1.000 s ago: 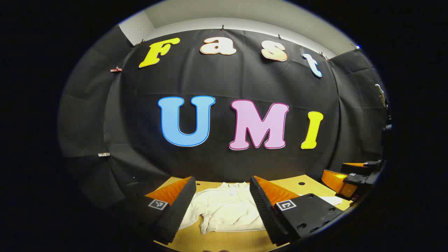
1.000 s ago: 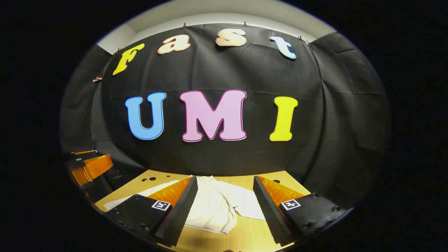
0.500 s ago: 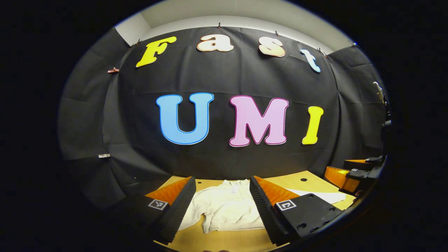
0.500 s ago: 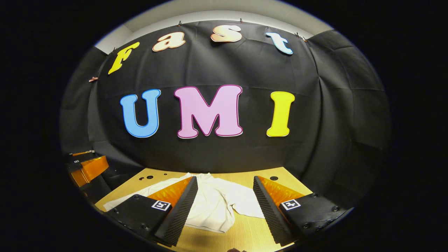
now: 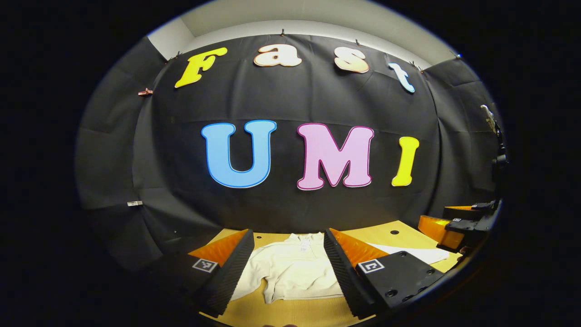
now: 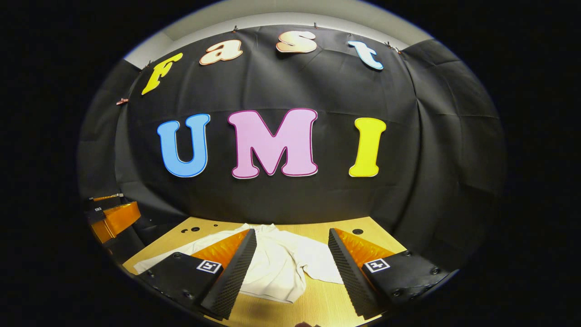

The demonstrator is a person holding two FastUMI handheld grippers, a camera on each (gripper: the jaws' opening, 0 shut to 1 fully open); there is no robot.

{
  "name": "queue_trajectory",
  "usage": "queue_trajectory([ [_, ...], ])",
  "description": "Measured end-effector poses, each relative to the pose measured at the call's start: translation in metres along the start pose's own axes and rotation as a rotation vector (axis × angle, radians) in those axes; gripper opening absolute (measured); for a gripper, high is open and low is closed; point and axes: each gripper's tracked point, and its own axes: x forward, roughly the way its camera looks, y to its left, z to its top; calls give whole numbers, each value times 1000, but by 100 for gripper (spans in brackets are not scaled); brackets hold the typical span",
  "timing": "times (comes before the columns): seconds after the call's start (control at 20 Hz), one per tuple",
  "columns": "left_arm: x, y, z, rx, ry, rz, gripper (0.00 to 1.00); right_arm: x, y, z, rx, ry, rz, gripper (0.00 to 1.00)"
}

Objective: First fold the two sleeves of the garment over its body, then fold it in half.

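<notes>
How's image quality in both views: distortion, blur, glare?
Left gripper view: heavy fisheye bowing, sharp, garment evenly lit with no glare. Right gripper view: same bowing, sharp, garment bright but not blown out, soft shadows on the table.

In the left gripper view, parts of the white garment (image 5: 295, 272) are hidden behind the left tool (image 5: 286, 277) fingers. The right tool (image 5: 458, 225) is cut off at the picture's edge.
</notes>
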Motion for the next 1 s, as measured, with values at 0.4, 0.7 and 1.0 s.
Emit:
queue_trajectory([
  [0.4, 2, 1, -1, 11, 4, 10, 92, 10, -29, -14, -25, 31, -54, 98],
  [0.7, 4, -1, -10, 13, 32, 21, 96, 24, -79, -44, 19, 112, -143, 98],
  [1.0, 5, -8, -18, 28, 50, 27, 96, 33, -133, -91, 80, 230, -214, 96],
])
